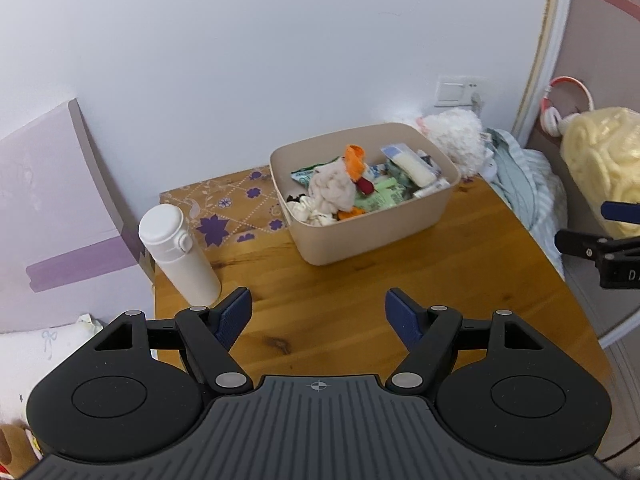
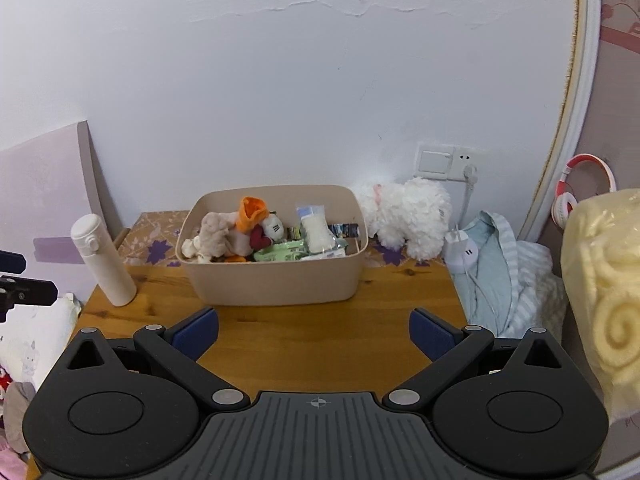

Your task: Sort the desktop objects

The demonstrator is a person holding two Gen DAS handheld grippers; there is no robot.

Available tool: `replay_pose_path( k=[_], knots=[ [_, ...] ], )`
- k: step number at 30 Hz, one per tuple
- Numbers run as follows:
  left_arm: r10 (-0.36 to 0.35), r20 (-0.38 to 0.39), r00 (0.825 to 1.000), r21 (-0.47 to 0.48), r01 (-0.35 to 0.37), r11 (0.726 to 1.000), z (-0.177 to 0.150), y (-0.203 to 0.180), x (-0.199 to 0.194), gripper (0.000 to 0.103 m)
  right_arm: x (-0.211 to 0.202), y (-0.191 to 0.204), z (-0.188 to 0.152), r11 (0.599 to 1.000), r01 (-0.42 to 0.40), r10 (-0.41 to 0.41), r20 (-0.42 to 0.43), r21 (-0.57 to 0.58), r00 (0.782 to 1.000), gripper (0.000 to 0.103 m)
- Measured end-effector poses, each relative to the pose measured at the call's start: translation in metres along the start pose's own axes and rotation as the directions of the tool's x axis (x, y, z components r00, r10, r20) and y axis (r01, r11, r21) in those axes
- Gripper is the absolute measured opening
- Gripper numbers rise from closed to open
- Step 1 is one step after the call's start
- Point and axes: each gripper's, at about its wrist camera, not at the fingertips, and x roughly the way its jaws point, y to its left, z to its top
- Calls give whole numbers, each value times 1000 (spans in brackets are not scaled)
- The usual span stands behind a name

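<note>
left gripper [image 1: 319, 316] jaws apart, nothing between them. right gripper [image 2: 314, 334] jaws apart, likewise bare. beige bin [image 2: 276, 280] of toys and packets stands on wooden table [image 2: 320, 352], ahead of both jaw pairs, untouched. white bottle [image 2: 102, 260] upright left of bin.

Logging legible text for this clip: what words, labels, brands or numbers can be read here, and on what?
"D": white letter, cut off by the frame edge, on the right gripper seen from the left wrist view.
"m": on the round white plush in the beige bin.
Packets in the bin: print too blurred to read.
White bottle: no text seen.
</note>
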Motion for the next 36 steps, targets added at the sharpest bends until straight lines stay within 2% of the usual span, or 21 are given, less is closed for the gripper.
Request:
replay_pose_path(
  k=[8, 19, 28, 36],
  knots=[
    [-33, 12, 999, 41, 33, 999, -22, -16, -38, 75, -42, 8, -13, 1000, -16, 16, -12, -24, 1000, 103],
    [-91, -16, 996, 52, 92, 994, -42, -37, -82, 75, -88, 14, -22, 999, -49, 48, -45, -10, 998, 103],
    [-122, -18, 992, 77, 123, 989, -51, -47, -103, 75, -112, 17, -32, 999, -38, 38, -65, -8, 997, 103],
    [-134, 5, 991, 82, 133, 988, -51, -43, -113, 75, -117, 15, -34, 999, -34, 33, -82, -2, 996, 103]
  ],
)
